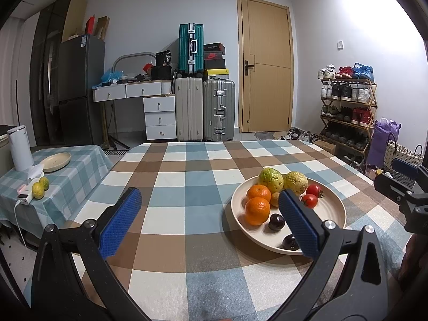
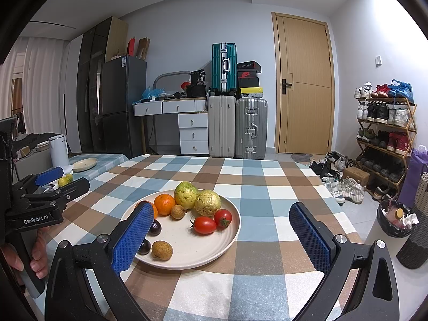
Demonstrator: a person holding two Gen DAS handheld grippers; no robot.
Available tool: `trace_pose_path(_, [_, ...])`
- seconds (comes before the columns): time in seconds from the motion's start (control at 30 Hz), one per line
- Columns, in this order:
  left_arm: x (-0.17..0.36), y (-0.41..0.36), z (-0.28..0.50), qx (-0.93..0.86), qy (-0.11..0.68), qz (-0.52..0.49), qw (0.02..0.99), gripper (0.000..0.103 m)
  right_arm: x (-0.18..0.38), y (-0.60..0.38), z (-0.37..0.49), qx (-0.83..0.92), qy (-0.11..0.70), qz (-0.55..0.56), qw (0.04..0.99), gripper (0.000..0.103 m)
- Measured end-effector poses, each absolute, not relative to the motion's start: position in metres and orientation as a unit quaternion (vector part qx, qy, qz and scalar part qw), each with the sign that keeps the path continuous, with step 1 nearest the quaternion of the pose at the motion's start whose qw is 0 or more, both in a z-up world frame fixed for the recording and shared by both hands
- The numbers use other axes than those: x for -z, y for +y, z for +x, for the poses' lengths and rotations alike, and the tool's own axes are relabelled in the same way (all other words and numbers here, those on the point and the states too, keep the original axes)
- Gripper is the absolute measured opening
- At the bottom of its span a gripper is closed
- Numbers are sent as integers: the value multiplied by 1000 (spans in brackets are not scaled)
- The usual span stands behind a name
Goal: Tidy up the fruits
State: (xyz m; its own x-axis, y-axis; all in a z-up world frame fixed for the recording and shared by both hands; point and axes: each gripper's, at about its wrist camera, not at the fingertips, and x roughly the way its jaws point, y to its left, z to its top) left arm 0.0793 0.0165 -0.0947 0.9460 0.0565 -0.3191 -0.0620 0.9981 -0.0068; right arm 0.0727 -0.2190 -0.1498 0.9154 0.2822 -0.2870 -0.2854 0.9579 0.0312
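Note:
A cream plate on the checkered table holds two oranges, two green guavas, two red tomatoes, two dark plums and two brown longans. My left gripper is open and empty, above the table left of the plate. My right gripper is open and empty, above the plate's near right side. Its left finger hides part of one orange and a plum.
A side table at the left carries an empty cream plate, a white kettle, two green-yellow citrus fruits and a power bank. Suitcases, drawers, a door and a shoe rack stand behind. A bin stands at the right.

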Motion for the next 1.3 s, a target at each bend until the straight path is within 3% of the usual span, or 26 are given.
trace_pose_path(1.3, [93,14,79,-28,164,-13,986,102,149,-219,73,-145,146,-5,979,103])
